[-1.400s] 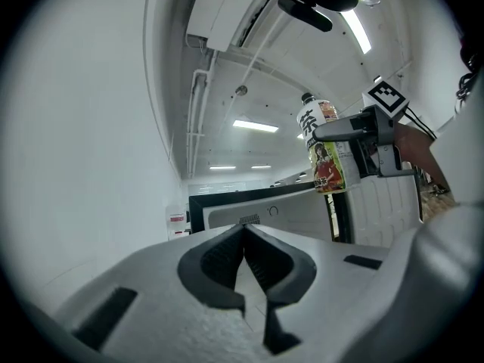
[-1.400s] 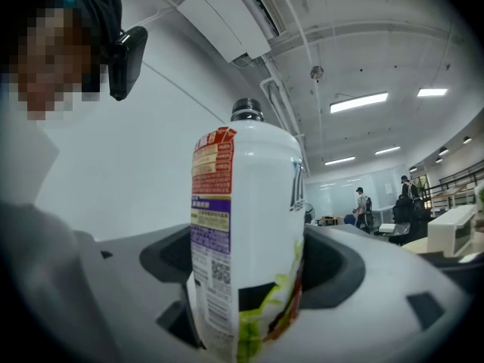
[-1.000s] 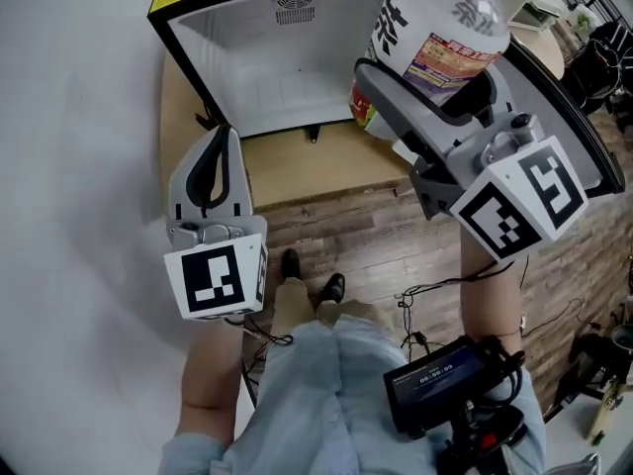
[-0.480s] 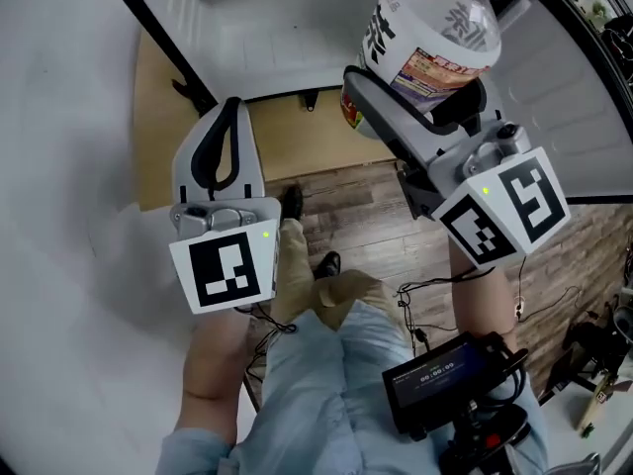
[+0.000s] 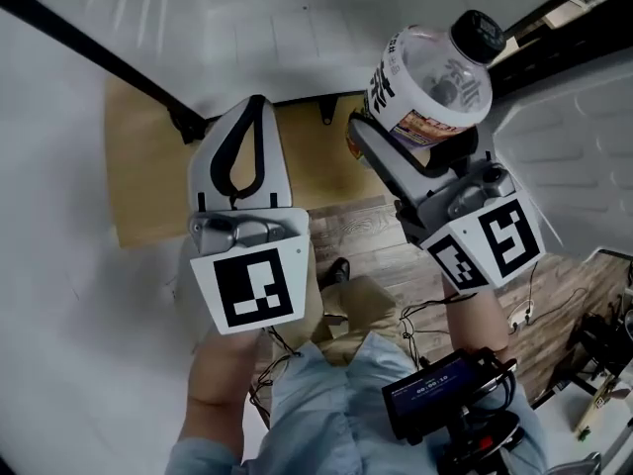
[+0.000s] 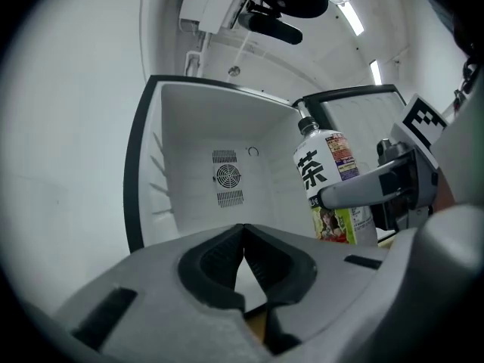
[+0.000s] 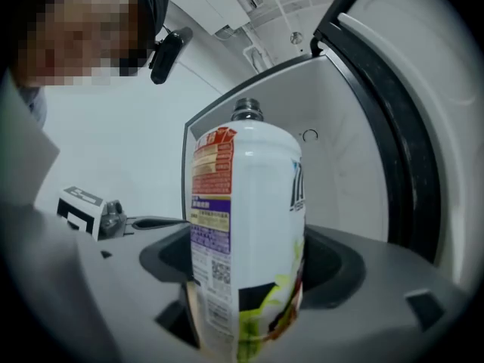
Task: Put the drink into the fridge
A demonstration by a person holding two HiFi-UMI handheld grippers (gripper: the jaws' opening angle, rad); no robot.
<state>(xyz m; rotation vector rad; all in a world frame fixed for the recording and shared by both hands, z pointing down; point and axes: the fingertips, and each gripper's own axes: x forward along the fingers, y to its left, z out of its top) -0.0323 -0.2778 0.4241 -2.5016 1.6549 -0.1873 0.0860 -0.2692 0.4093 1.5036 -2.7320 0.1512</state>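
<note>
The drink is a clear plastic bottle (image 5: pixel 430 82) with a black cap and a white, red and purple label. My right gripper (image 5: pixel 406 132) is shut on its lower body and holds it upright (image 7: pixel 246 233) in front of the open fridge (image 5: pixel 247 28). The fridge's white inside (image 6: pixel 227 180) has a round vent on the back wall, and its door (image 7: pixel 408 127) stands open to the right. My left gripper (image 5: pixel 254 103) is shut and holds nothing; its tips (image 6: pixel 243 229) meet and point into the fridge. In the left gripper view the bottle (image 6: pixel 329 187) stands to the right, by the fridge opening.
The fridge sits on a light wooden board (image 5: pixel 134 176) over a wood-plank floor (image 5: pixel 376 240). A white wall (image 5: pixel 59 315) fills the left side. A small screen device (image 5: pixel 435 394) hangs at the person's waist, with cables (image 5: pixel 425 310) on the floor below.
Both grippers have moved forward towards the fridge opening, which now lies closer and fills the top of the head view. The bottle stays in the right gripper.
</note>
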